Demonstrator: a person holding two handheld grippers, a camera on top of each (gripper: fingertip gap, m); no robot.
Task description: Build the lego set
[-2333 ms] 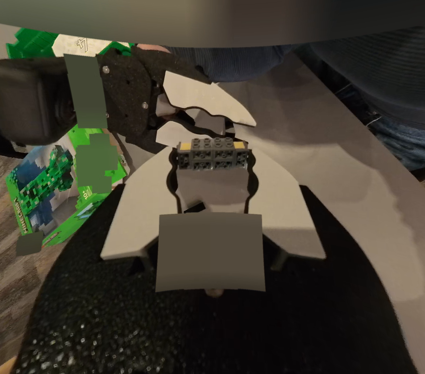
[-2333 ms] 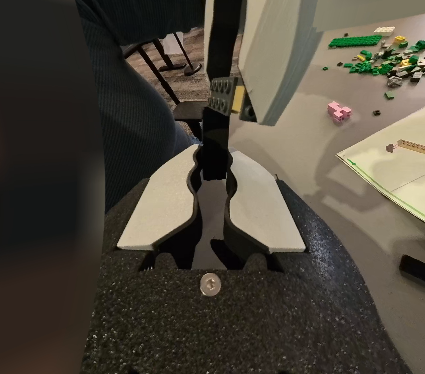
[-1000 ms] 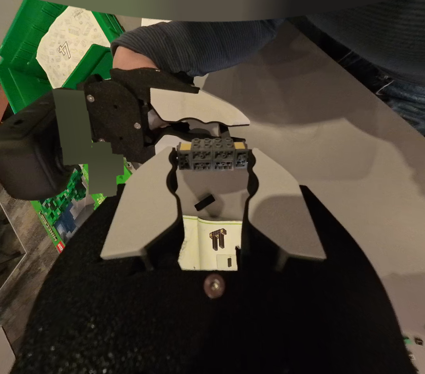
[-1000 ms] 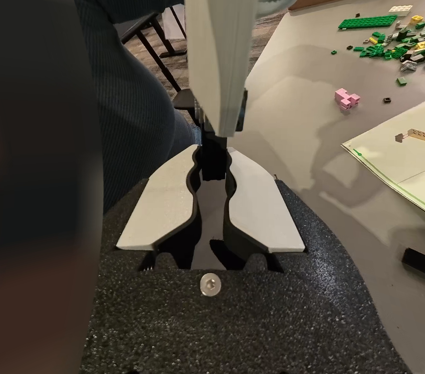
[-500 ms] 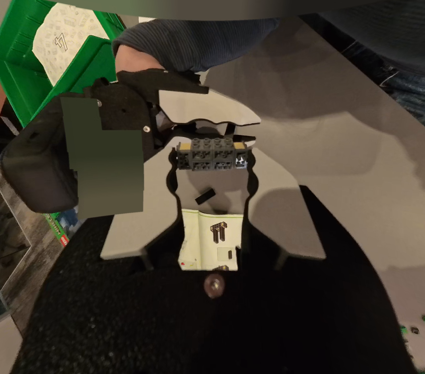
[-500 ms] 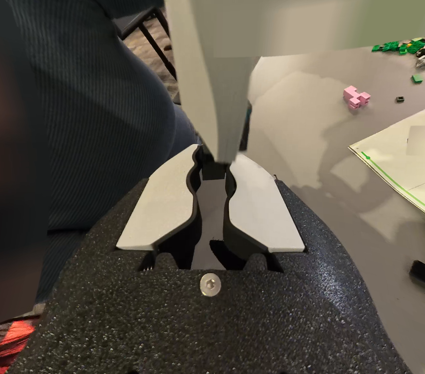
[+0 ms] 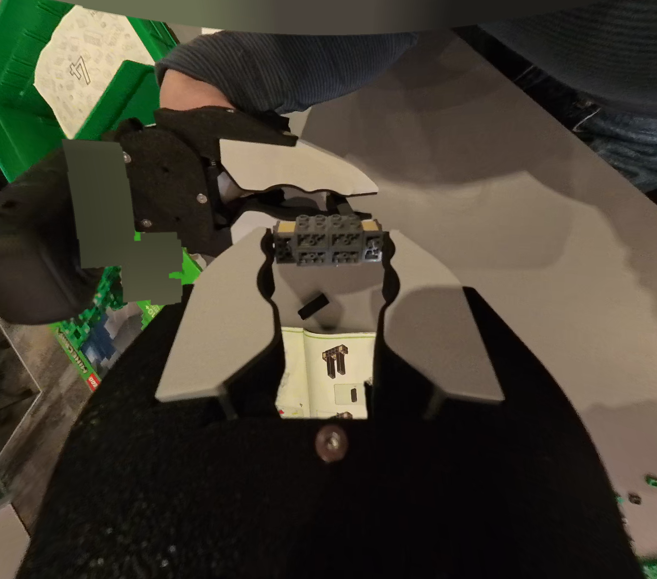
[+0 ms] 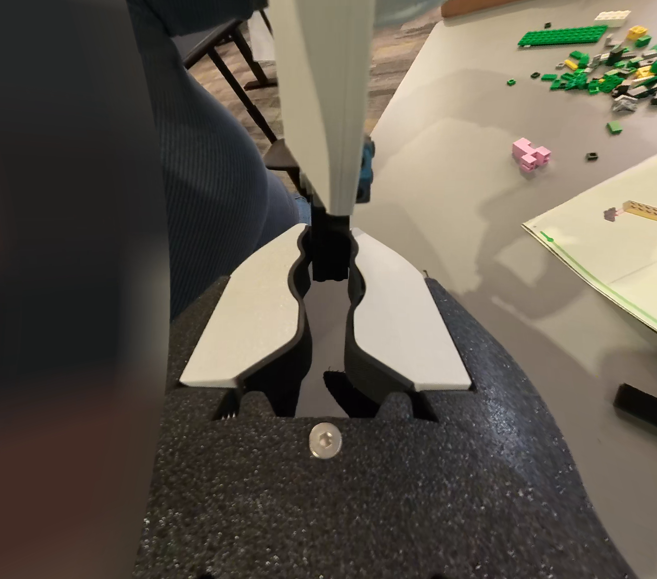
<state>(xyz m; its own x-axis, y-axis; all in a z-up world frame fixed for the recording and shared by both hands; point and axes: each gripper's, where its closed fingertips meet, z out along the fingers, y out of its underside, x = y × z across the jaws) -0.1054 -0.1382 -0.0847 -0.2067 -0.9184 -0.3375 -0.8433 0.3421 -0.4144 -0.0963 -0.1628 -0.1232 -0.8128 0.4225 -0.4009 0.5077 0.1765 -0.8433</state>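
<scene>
While the left tongs point(image 7: 329, 243) clamp the dark grey brick block point(image 7: 327, 243) at frame centre above the tabletop point(image 7: 497, 241), the right tongs point(image 8: 329, 241) pinch a black piece point(image 8: 327, 257) against it.

Left gripper point(image 7: 329, 243): jaws wide, clamped on held piece's ends. Right gripper point(image 8: 329, 250): jaws narrow, pinching small piece, tips meeting left's.

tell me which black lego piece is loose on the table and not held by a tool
The small black bar lying on the table just above the instruction booklet; the other black piece is clamped in the right tool.
</scene>
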